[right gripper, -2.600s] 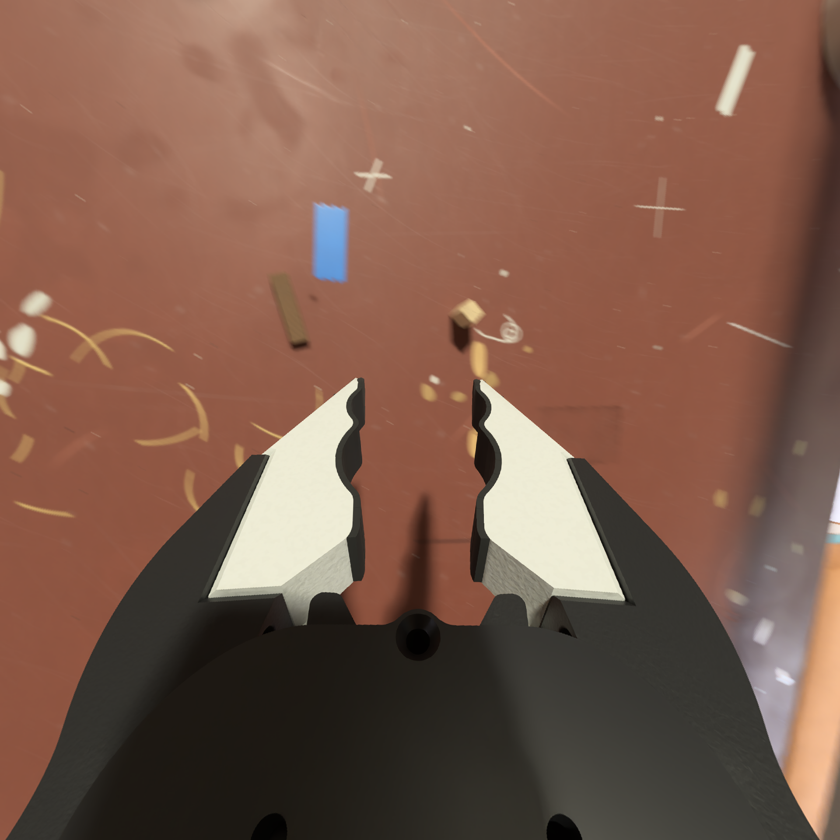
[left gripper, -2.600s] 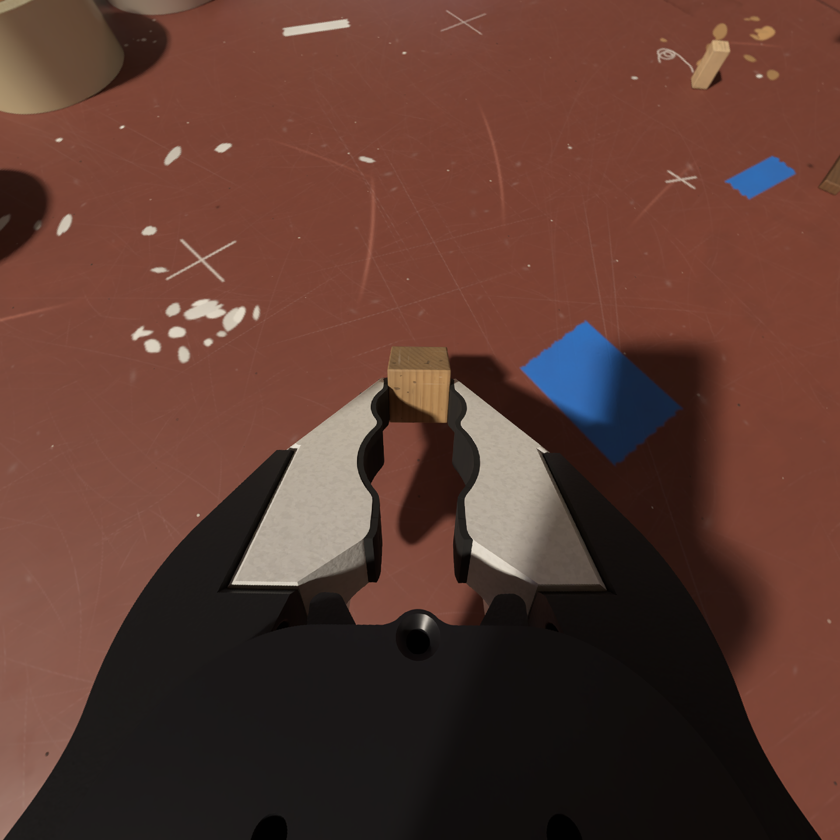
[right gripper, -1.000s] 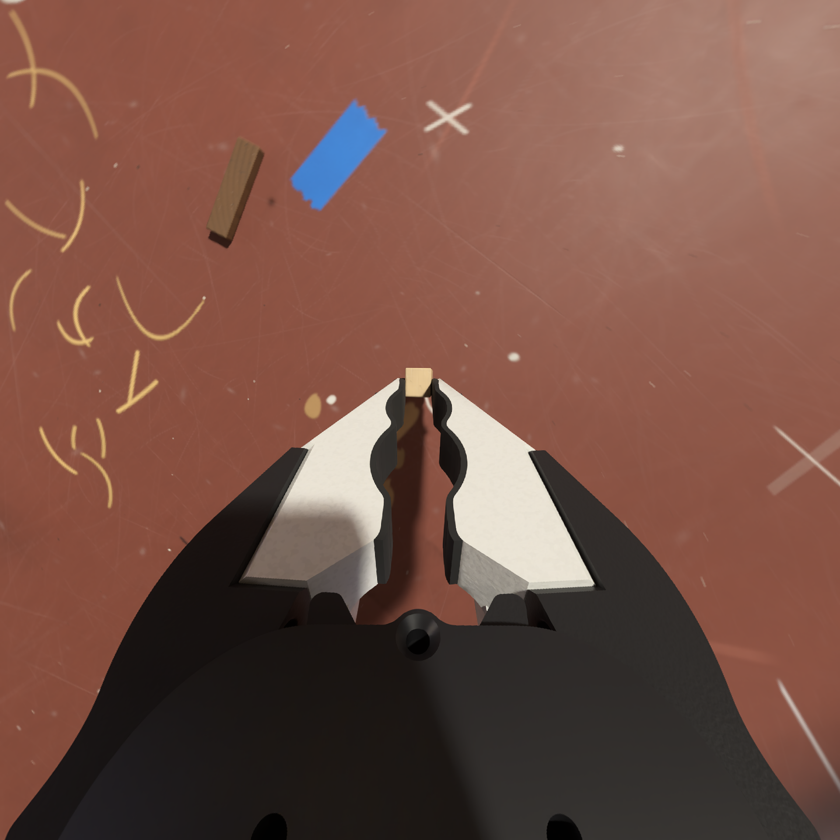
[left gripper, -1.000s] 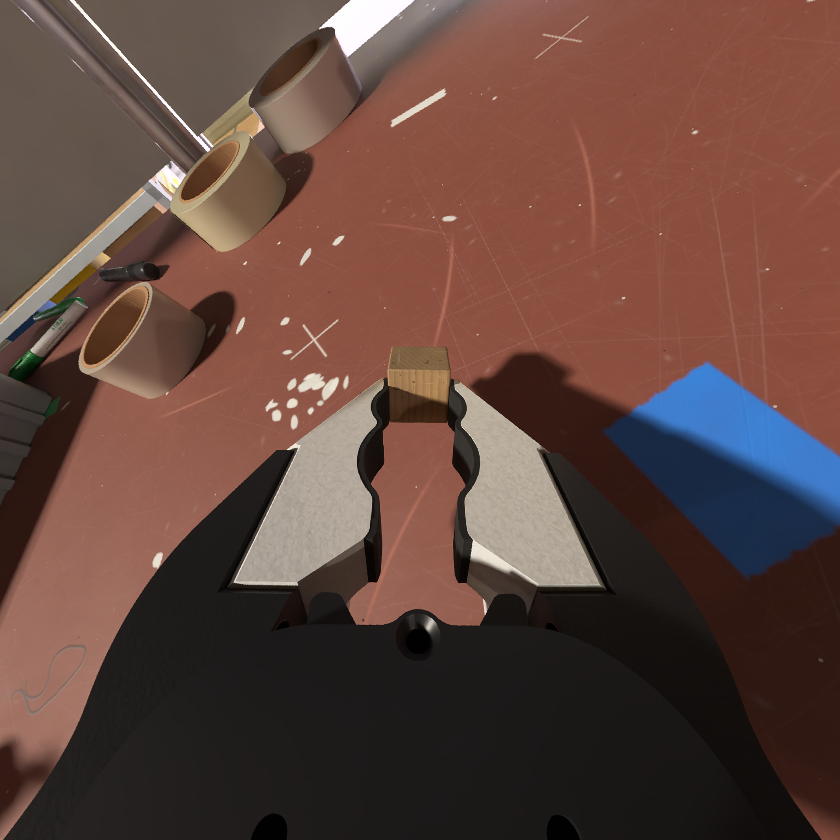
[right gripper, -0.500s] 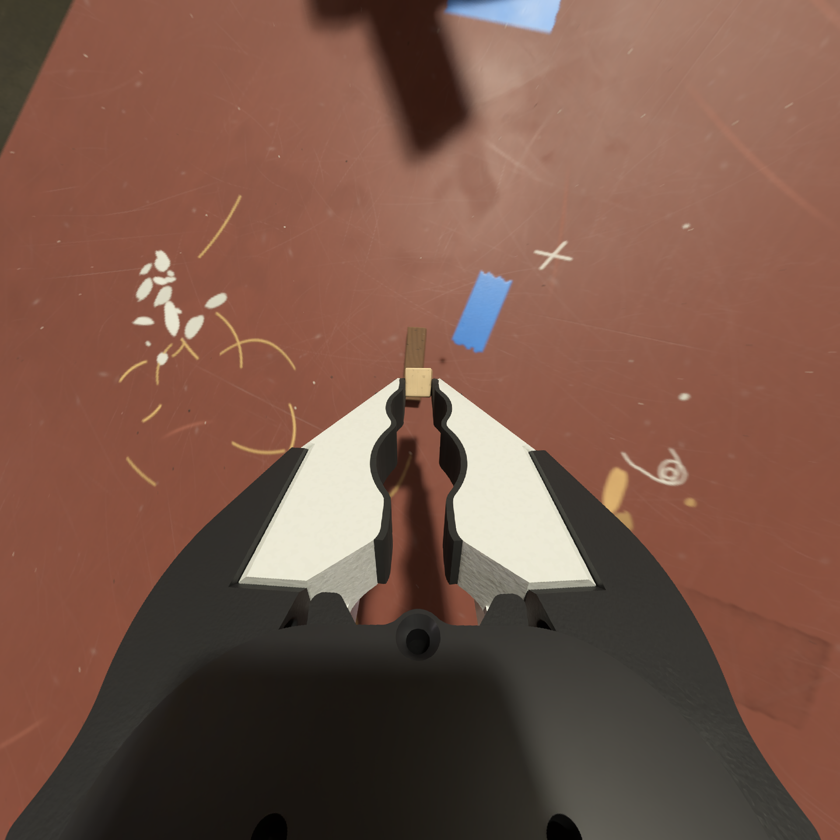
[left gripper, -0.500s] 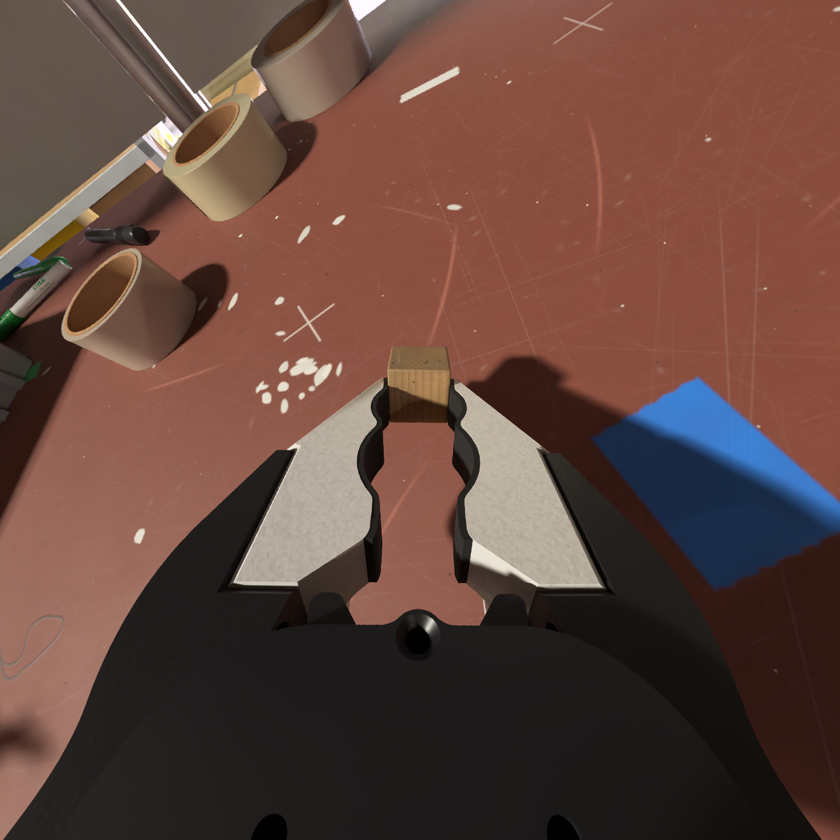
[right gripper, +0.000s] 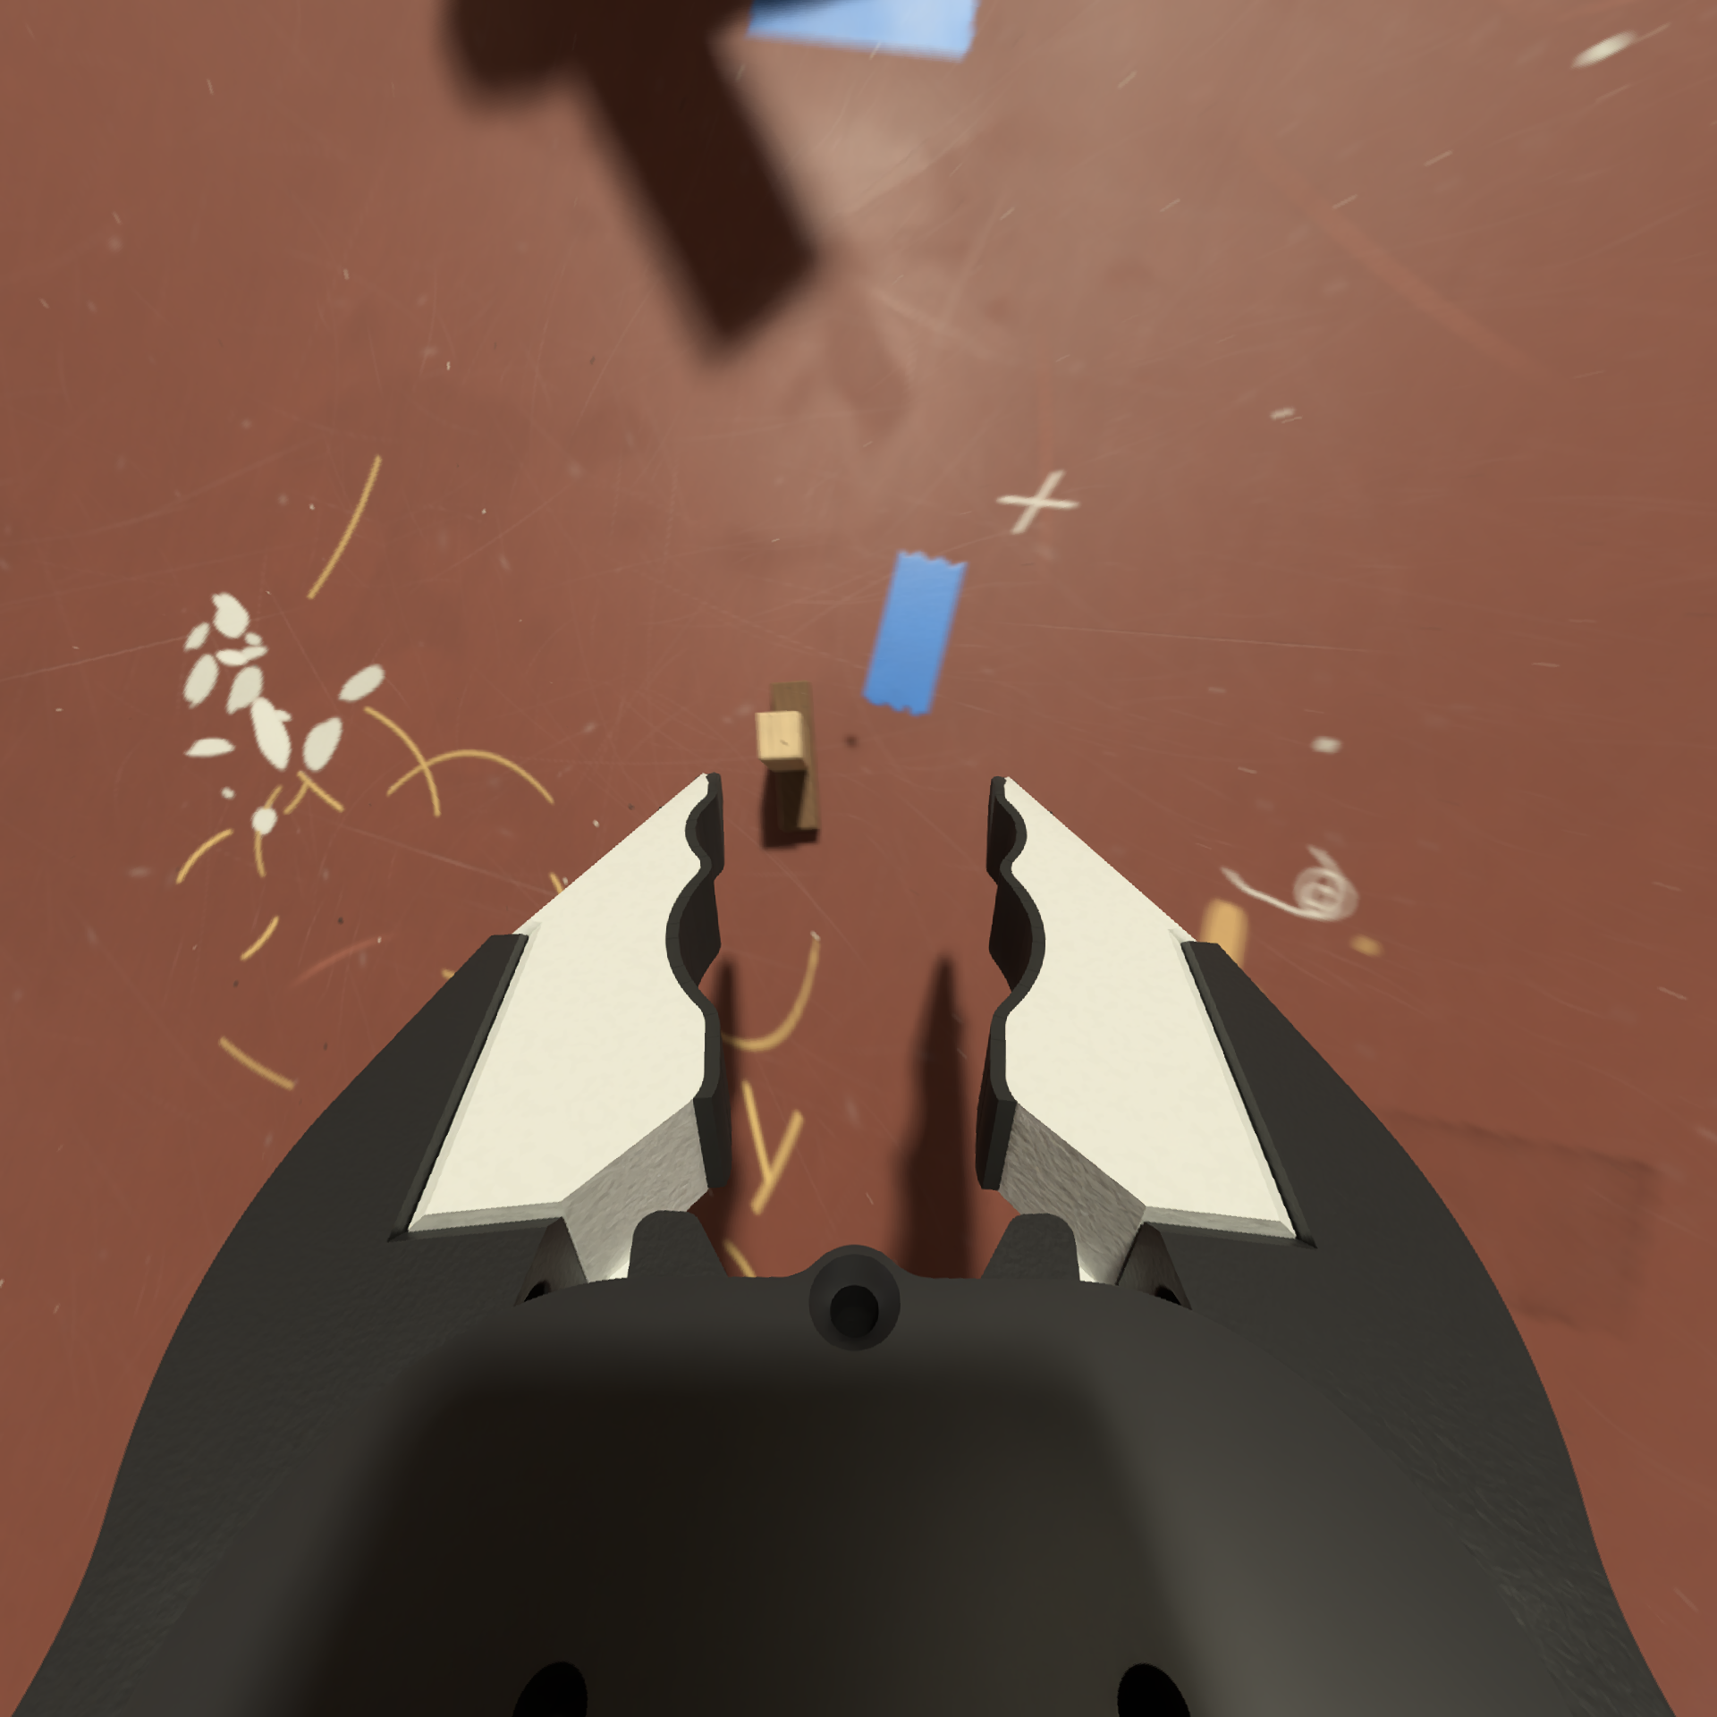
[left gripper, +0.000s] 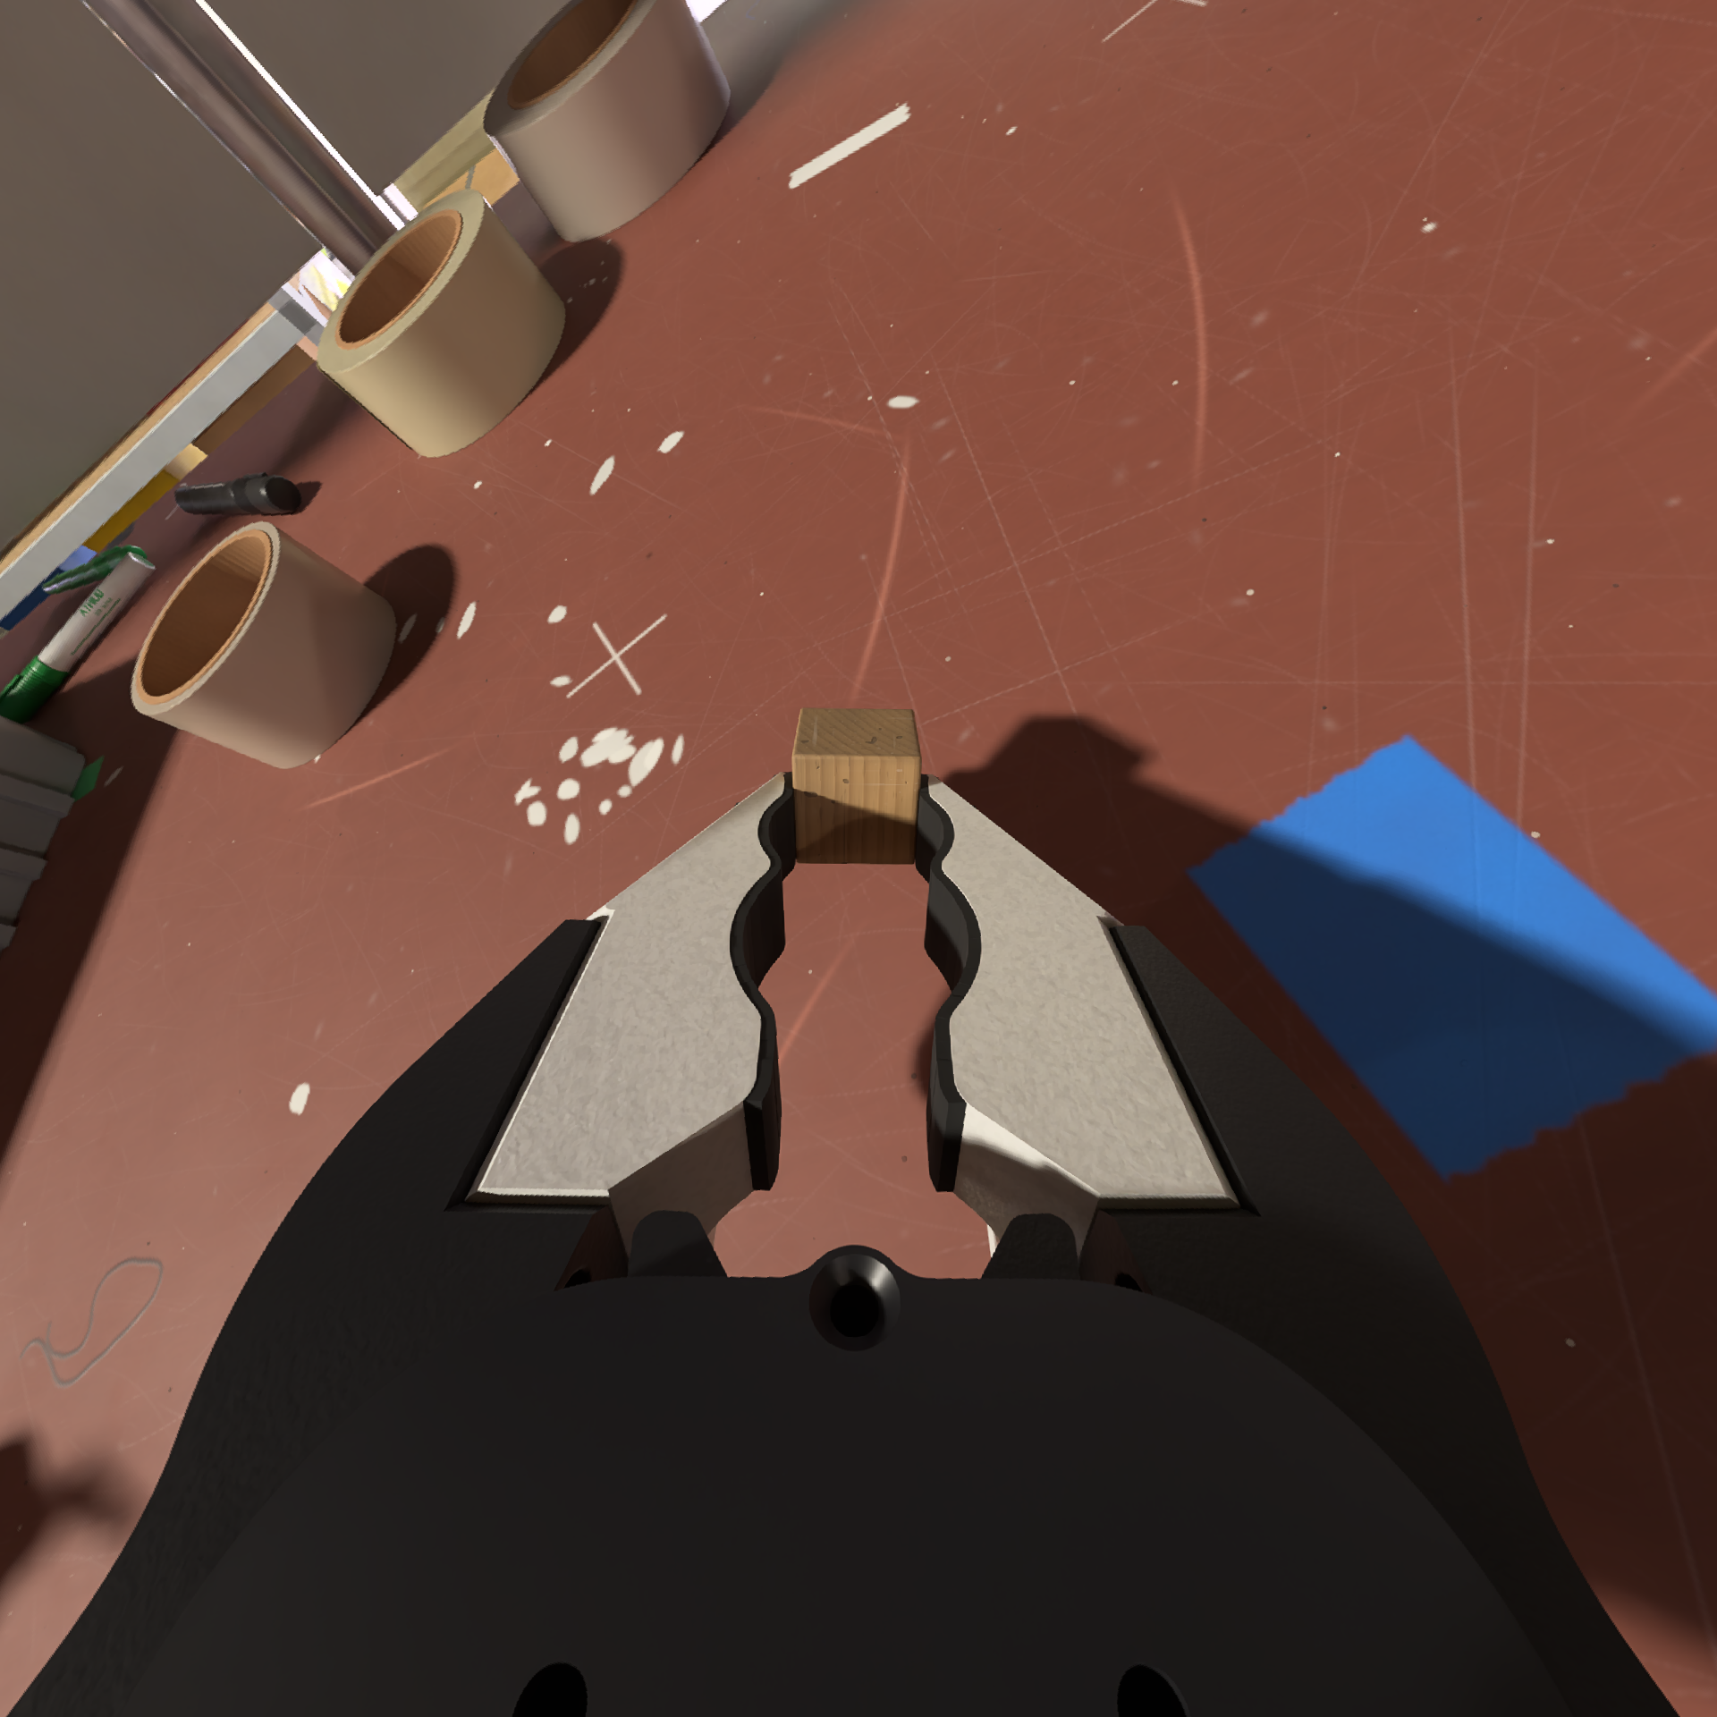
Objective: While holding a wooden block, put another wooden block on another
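My left gripper [left gripper: 855,818] is shut on a light wooden cube [left gripper: 855,748] and holds it at the fingertips above the red-brown table. My right gripper [right gripper: 853,785] is open and empty. Just beyond its left fingertip, a small pale wooden block [right gripper: 779,739] stands on end over a darker wooden plank [right gripper: 797,697] that lies flat on the table. The pale block appears to rest on the plank and is apart from both fingers. The contact between them is hidden.
Three tape rolls [left gripper: 260,650] [left gripper: 437,325] [left gripper: 604,102] and a green marker [left gripper: 79,622] lie at the left table edge. There are blue tape patches [left gripper: 1449,948] [right gripper: 915,632], a wood chip [right gripper: 1222,929] and shavings [right gripper: 465,762].
My right gripper has opened and let go of the pale block, which now stands over the dark plank. The gripper has drawn back a little. My left gripper still holds its cube.
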`<action>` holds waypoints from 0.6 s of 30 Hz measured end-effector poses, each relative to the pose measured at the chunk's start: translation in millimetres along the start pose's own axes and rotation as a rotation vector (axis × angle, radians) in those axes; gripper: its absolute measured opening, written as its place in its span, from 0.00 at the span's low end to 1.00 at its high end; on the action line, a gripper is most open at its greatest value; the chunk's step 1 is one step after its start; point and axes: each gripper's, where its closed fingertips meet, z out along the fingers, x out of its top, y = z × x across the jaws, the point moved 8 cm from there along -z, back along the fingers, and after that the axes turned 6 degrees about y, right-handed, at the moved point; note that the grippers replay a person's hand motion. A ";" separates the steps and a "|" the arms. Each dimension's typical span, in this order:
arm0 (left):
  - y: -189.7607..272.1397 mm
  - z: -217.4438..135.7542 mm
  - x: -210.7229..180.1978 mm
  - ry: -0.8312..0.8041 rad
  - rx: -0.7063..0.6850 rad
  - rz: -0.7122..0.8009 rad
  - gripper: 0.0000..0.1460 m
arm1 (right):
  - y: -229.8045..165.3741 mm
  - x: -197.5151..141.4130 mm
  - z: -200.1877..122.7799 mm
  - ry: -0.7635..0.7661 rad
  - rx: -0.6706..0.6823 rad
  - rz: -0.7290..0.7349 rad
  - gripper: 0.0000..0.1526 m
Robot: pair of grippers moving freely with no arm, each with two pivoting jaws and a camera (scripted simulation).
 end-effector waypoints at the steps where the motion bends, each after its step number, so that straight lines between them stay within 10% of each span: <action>1: 0.0 0.0 0.0 0.000 -0.001 0.000 0.17 | 5.9 3.4 -15.5 0.018 -0.017 -0.001 0.38; 10: -0.9 2.3 -0.3 -0.007 -0.003 0.005 0.17 | 95.9 -14.9 -118.1 -0.253 -0.269 -0.190 0.37; 18: -3.3 5.8 -1.0 -0.026 0.012 -0.001 0.17 | 106.8 -26.1 -81.5 -0.400 0.199 -0.407 0.13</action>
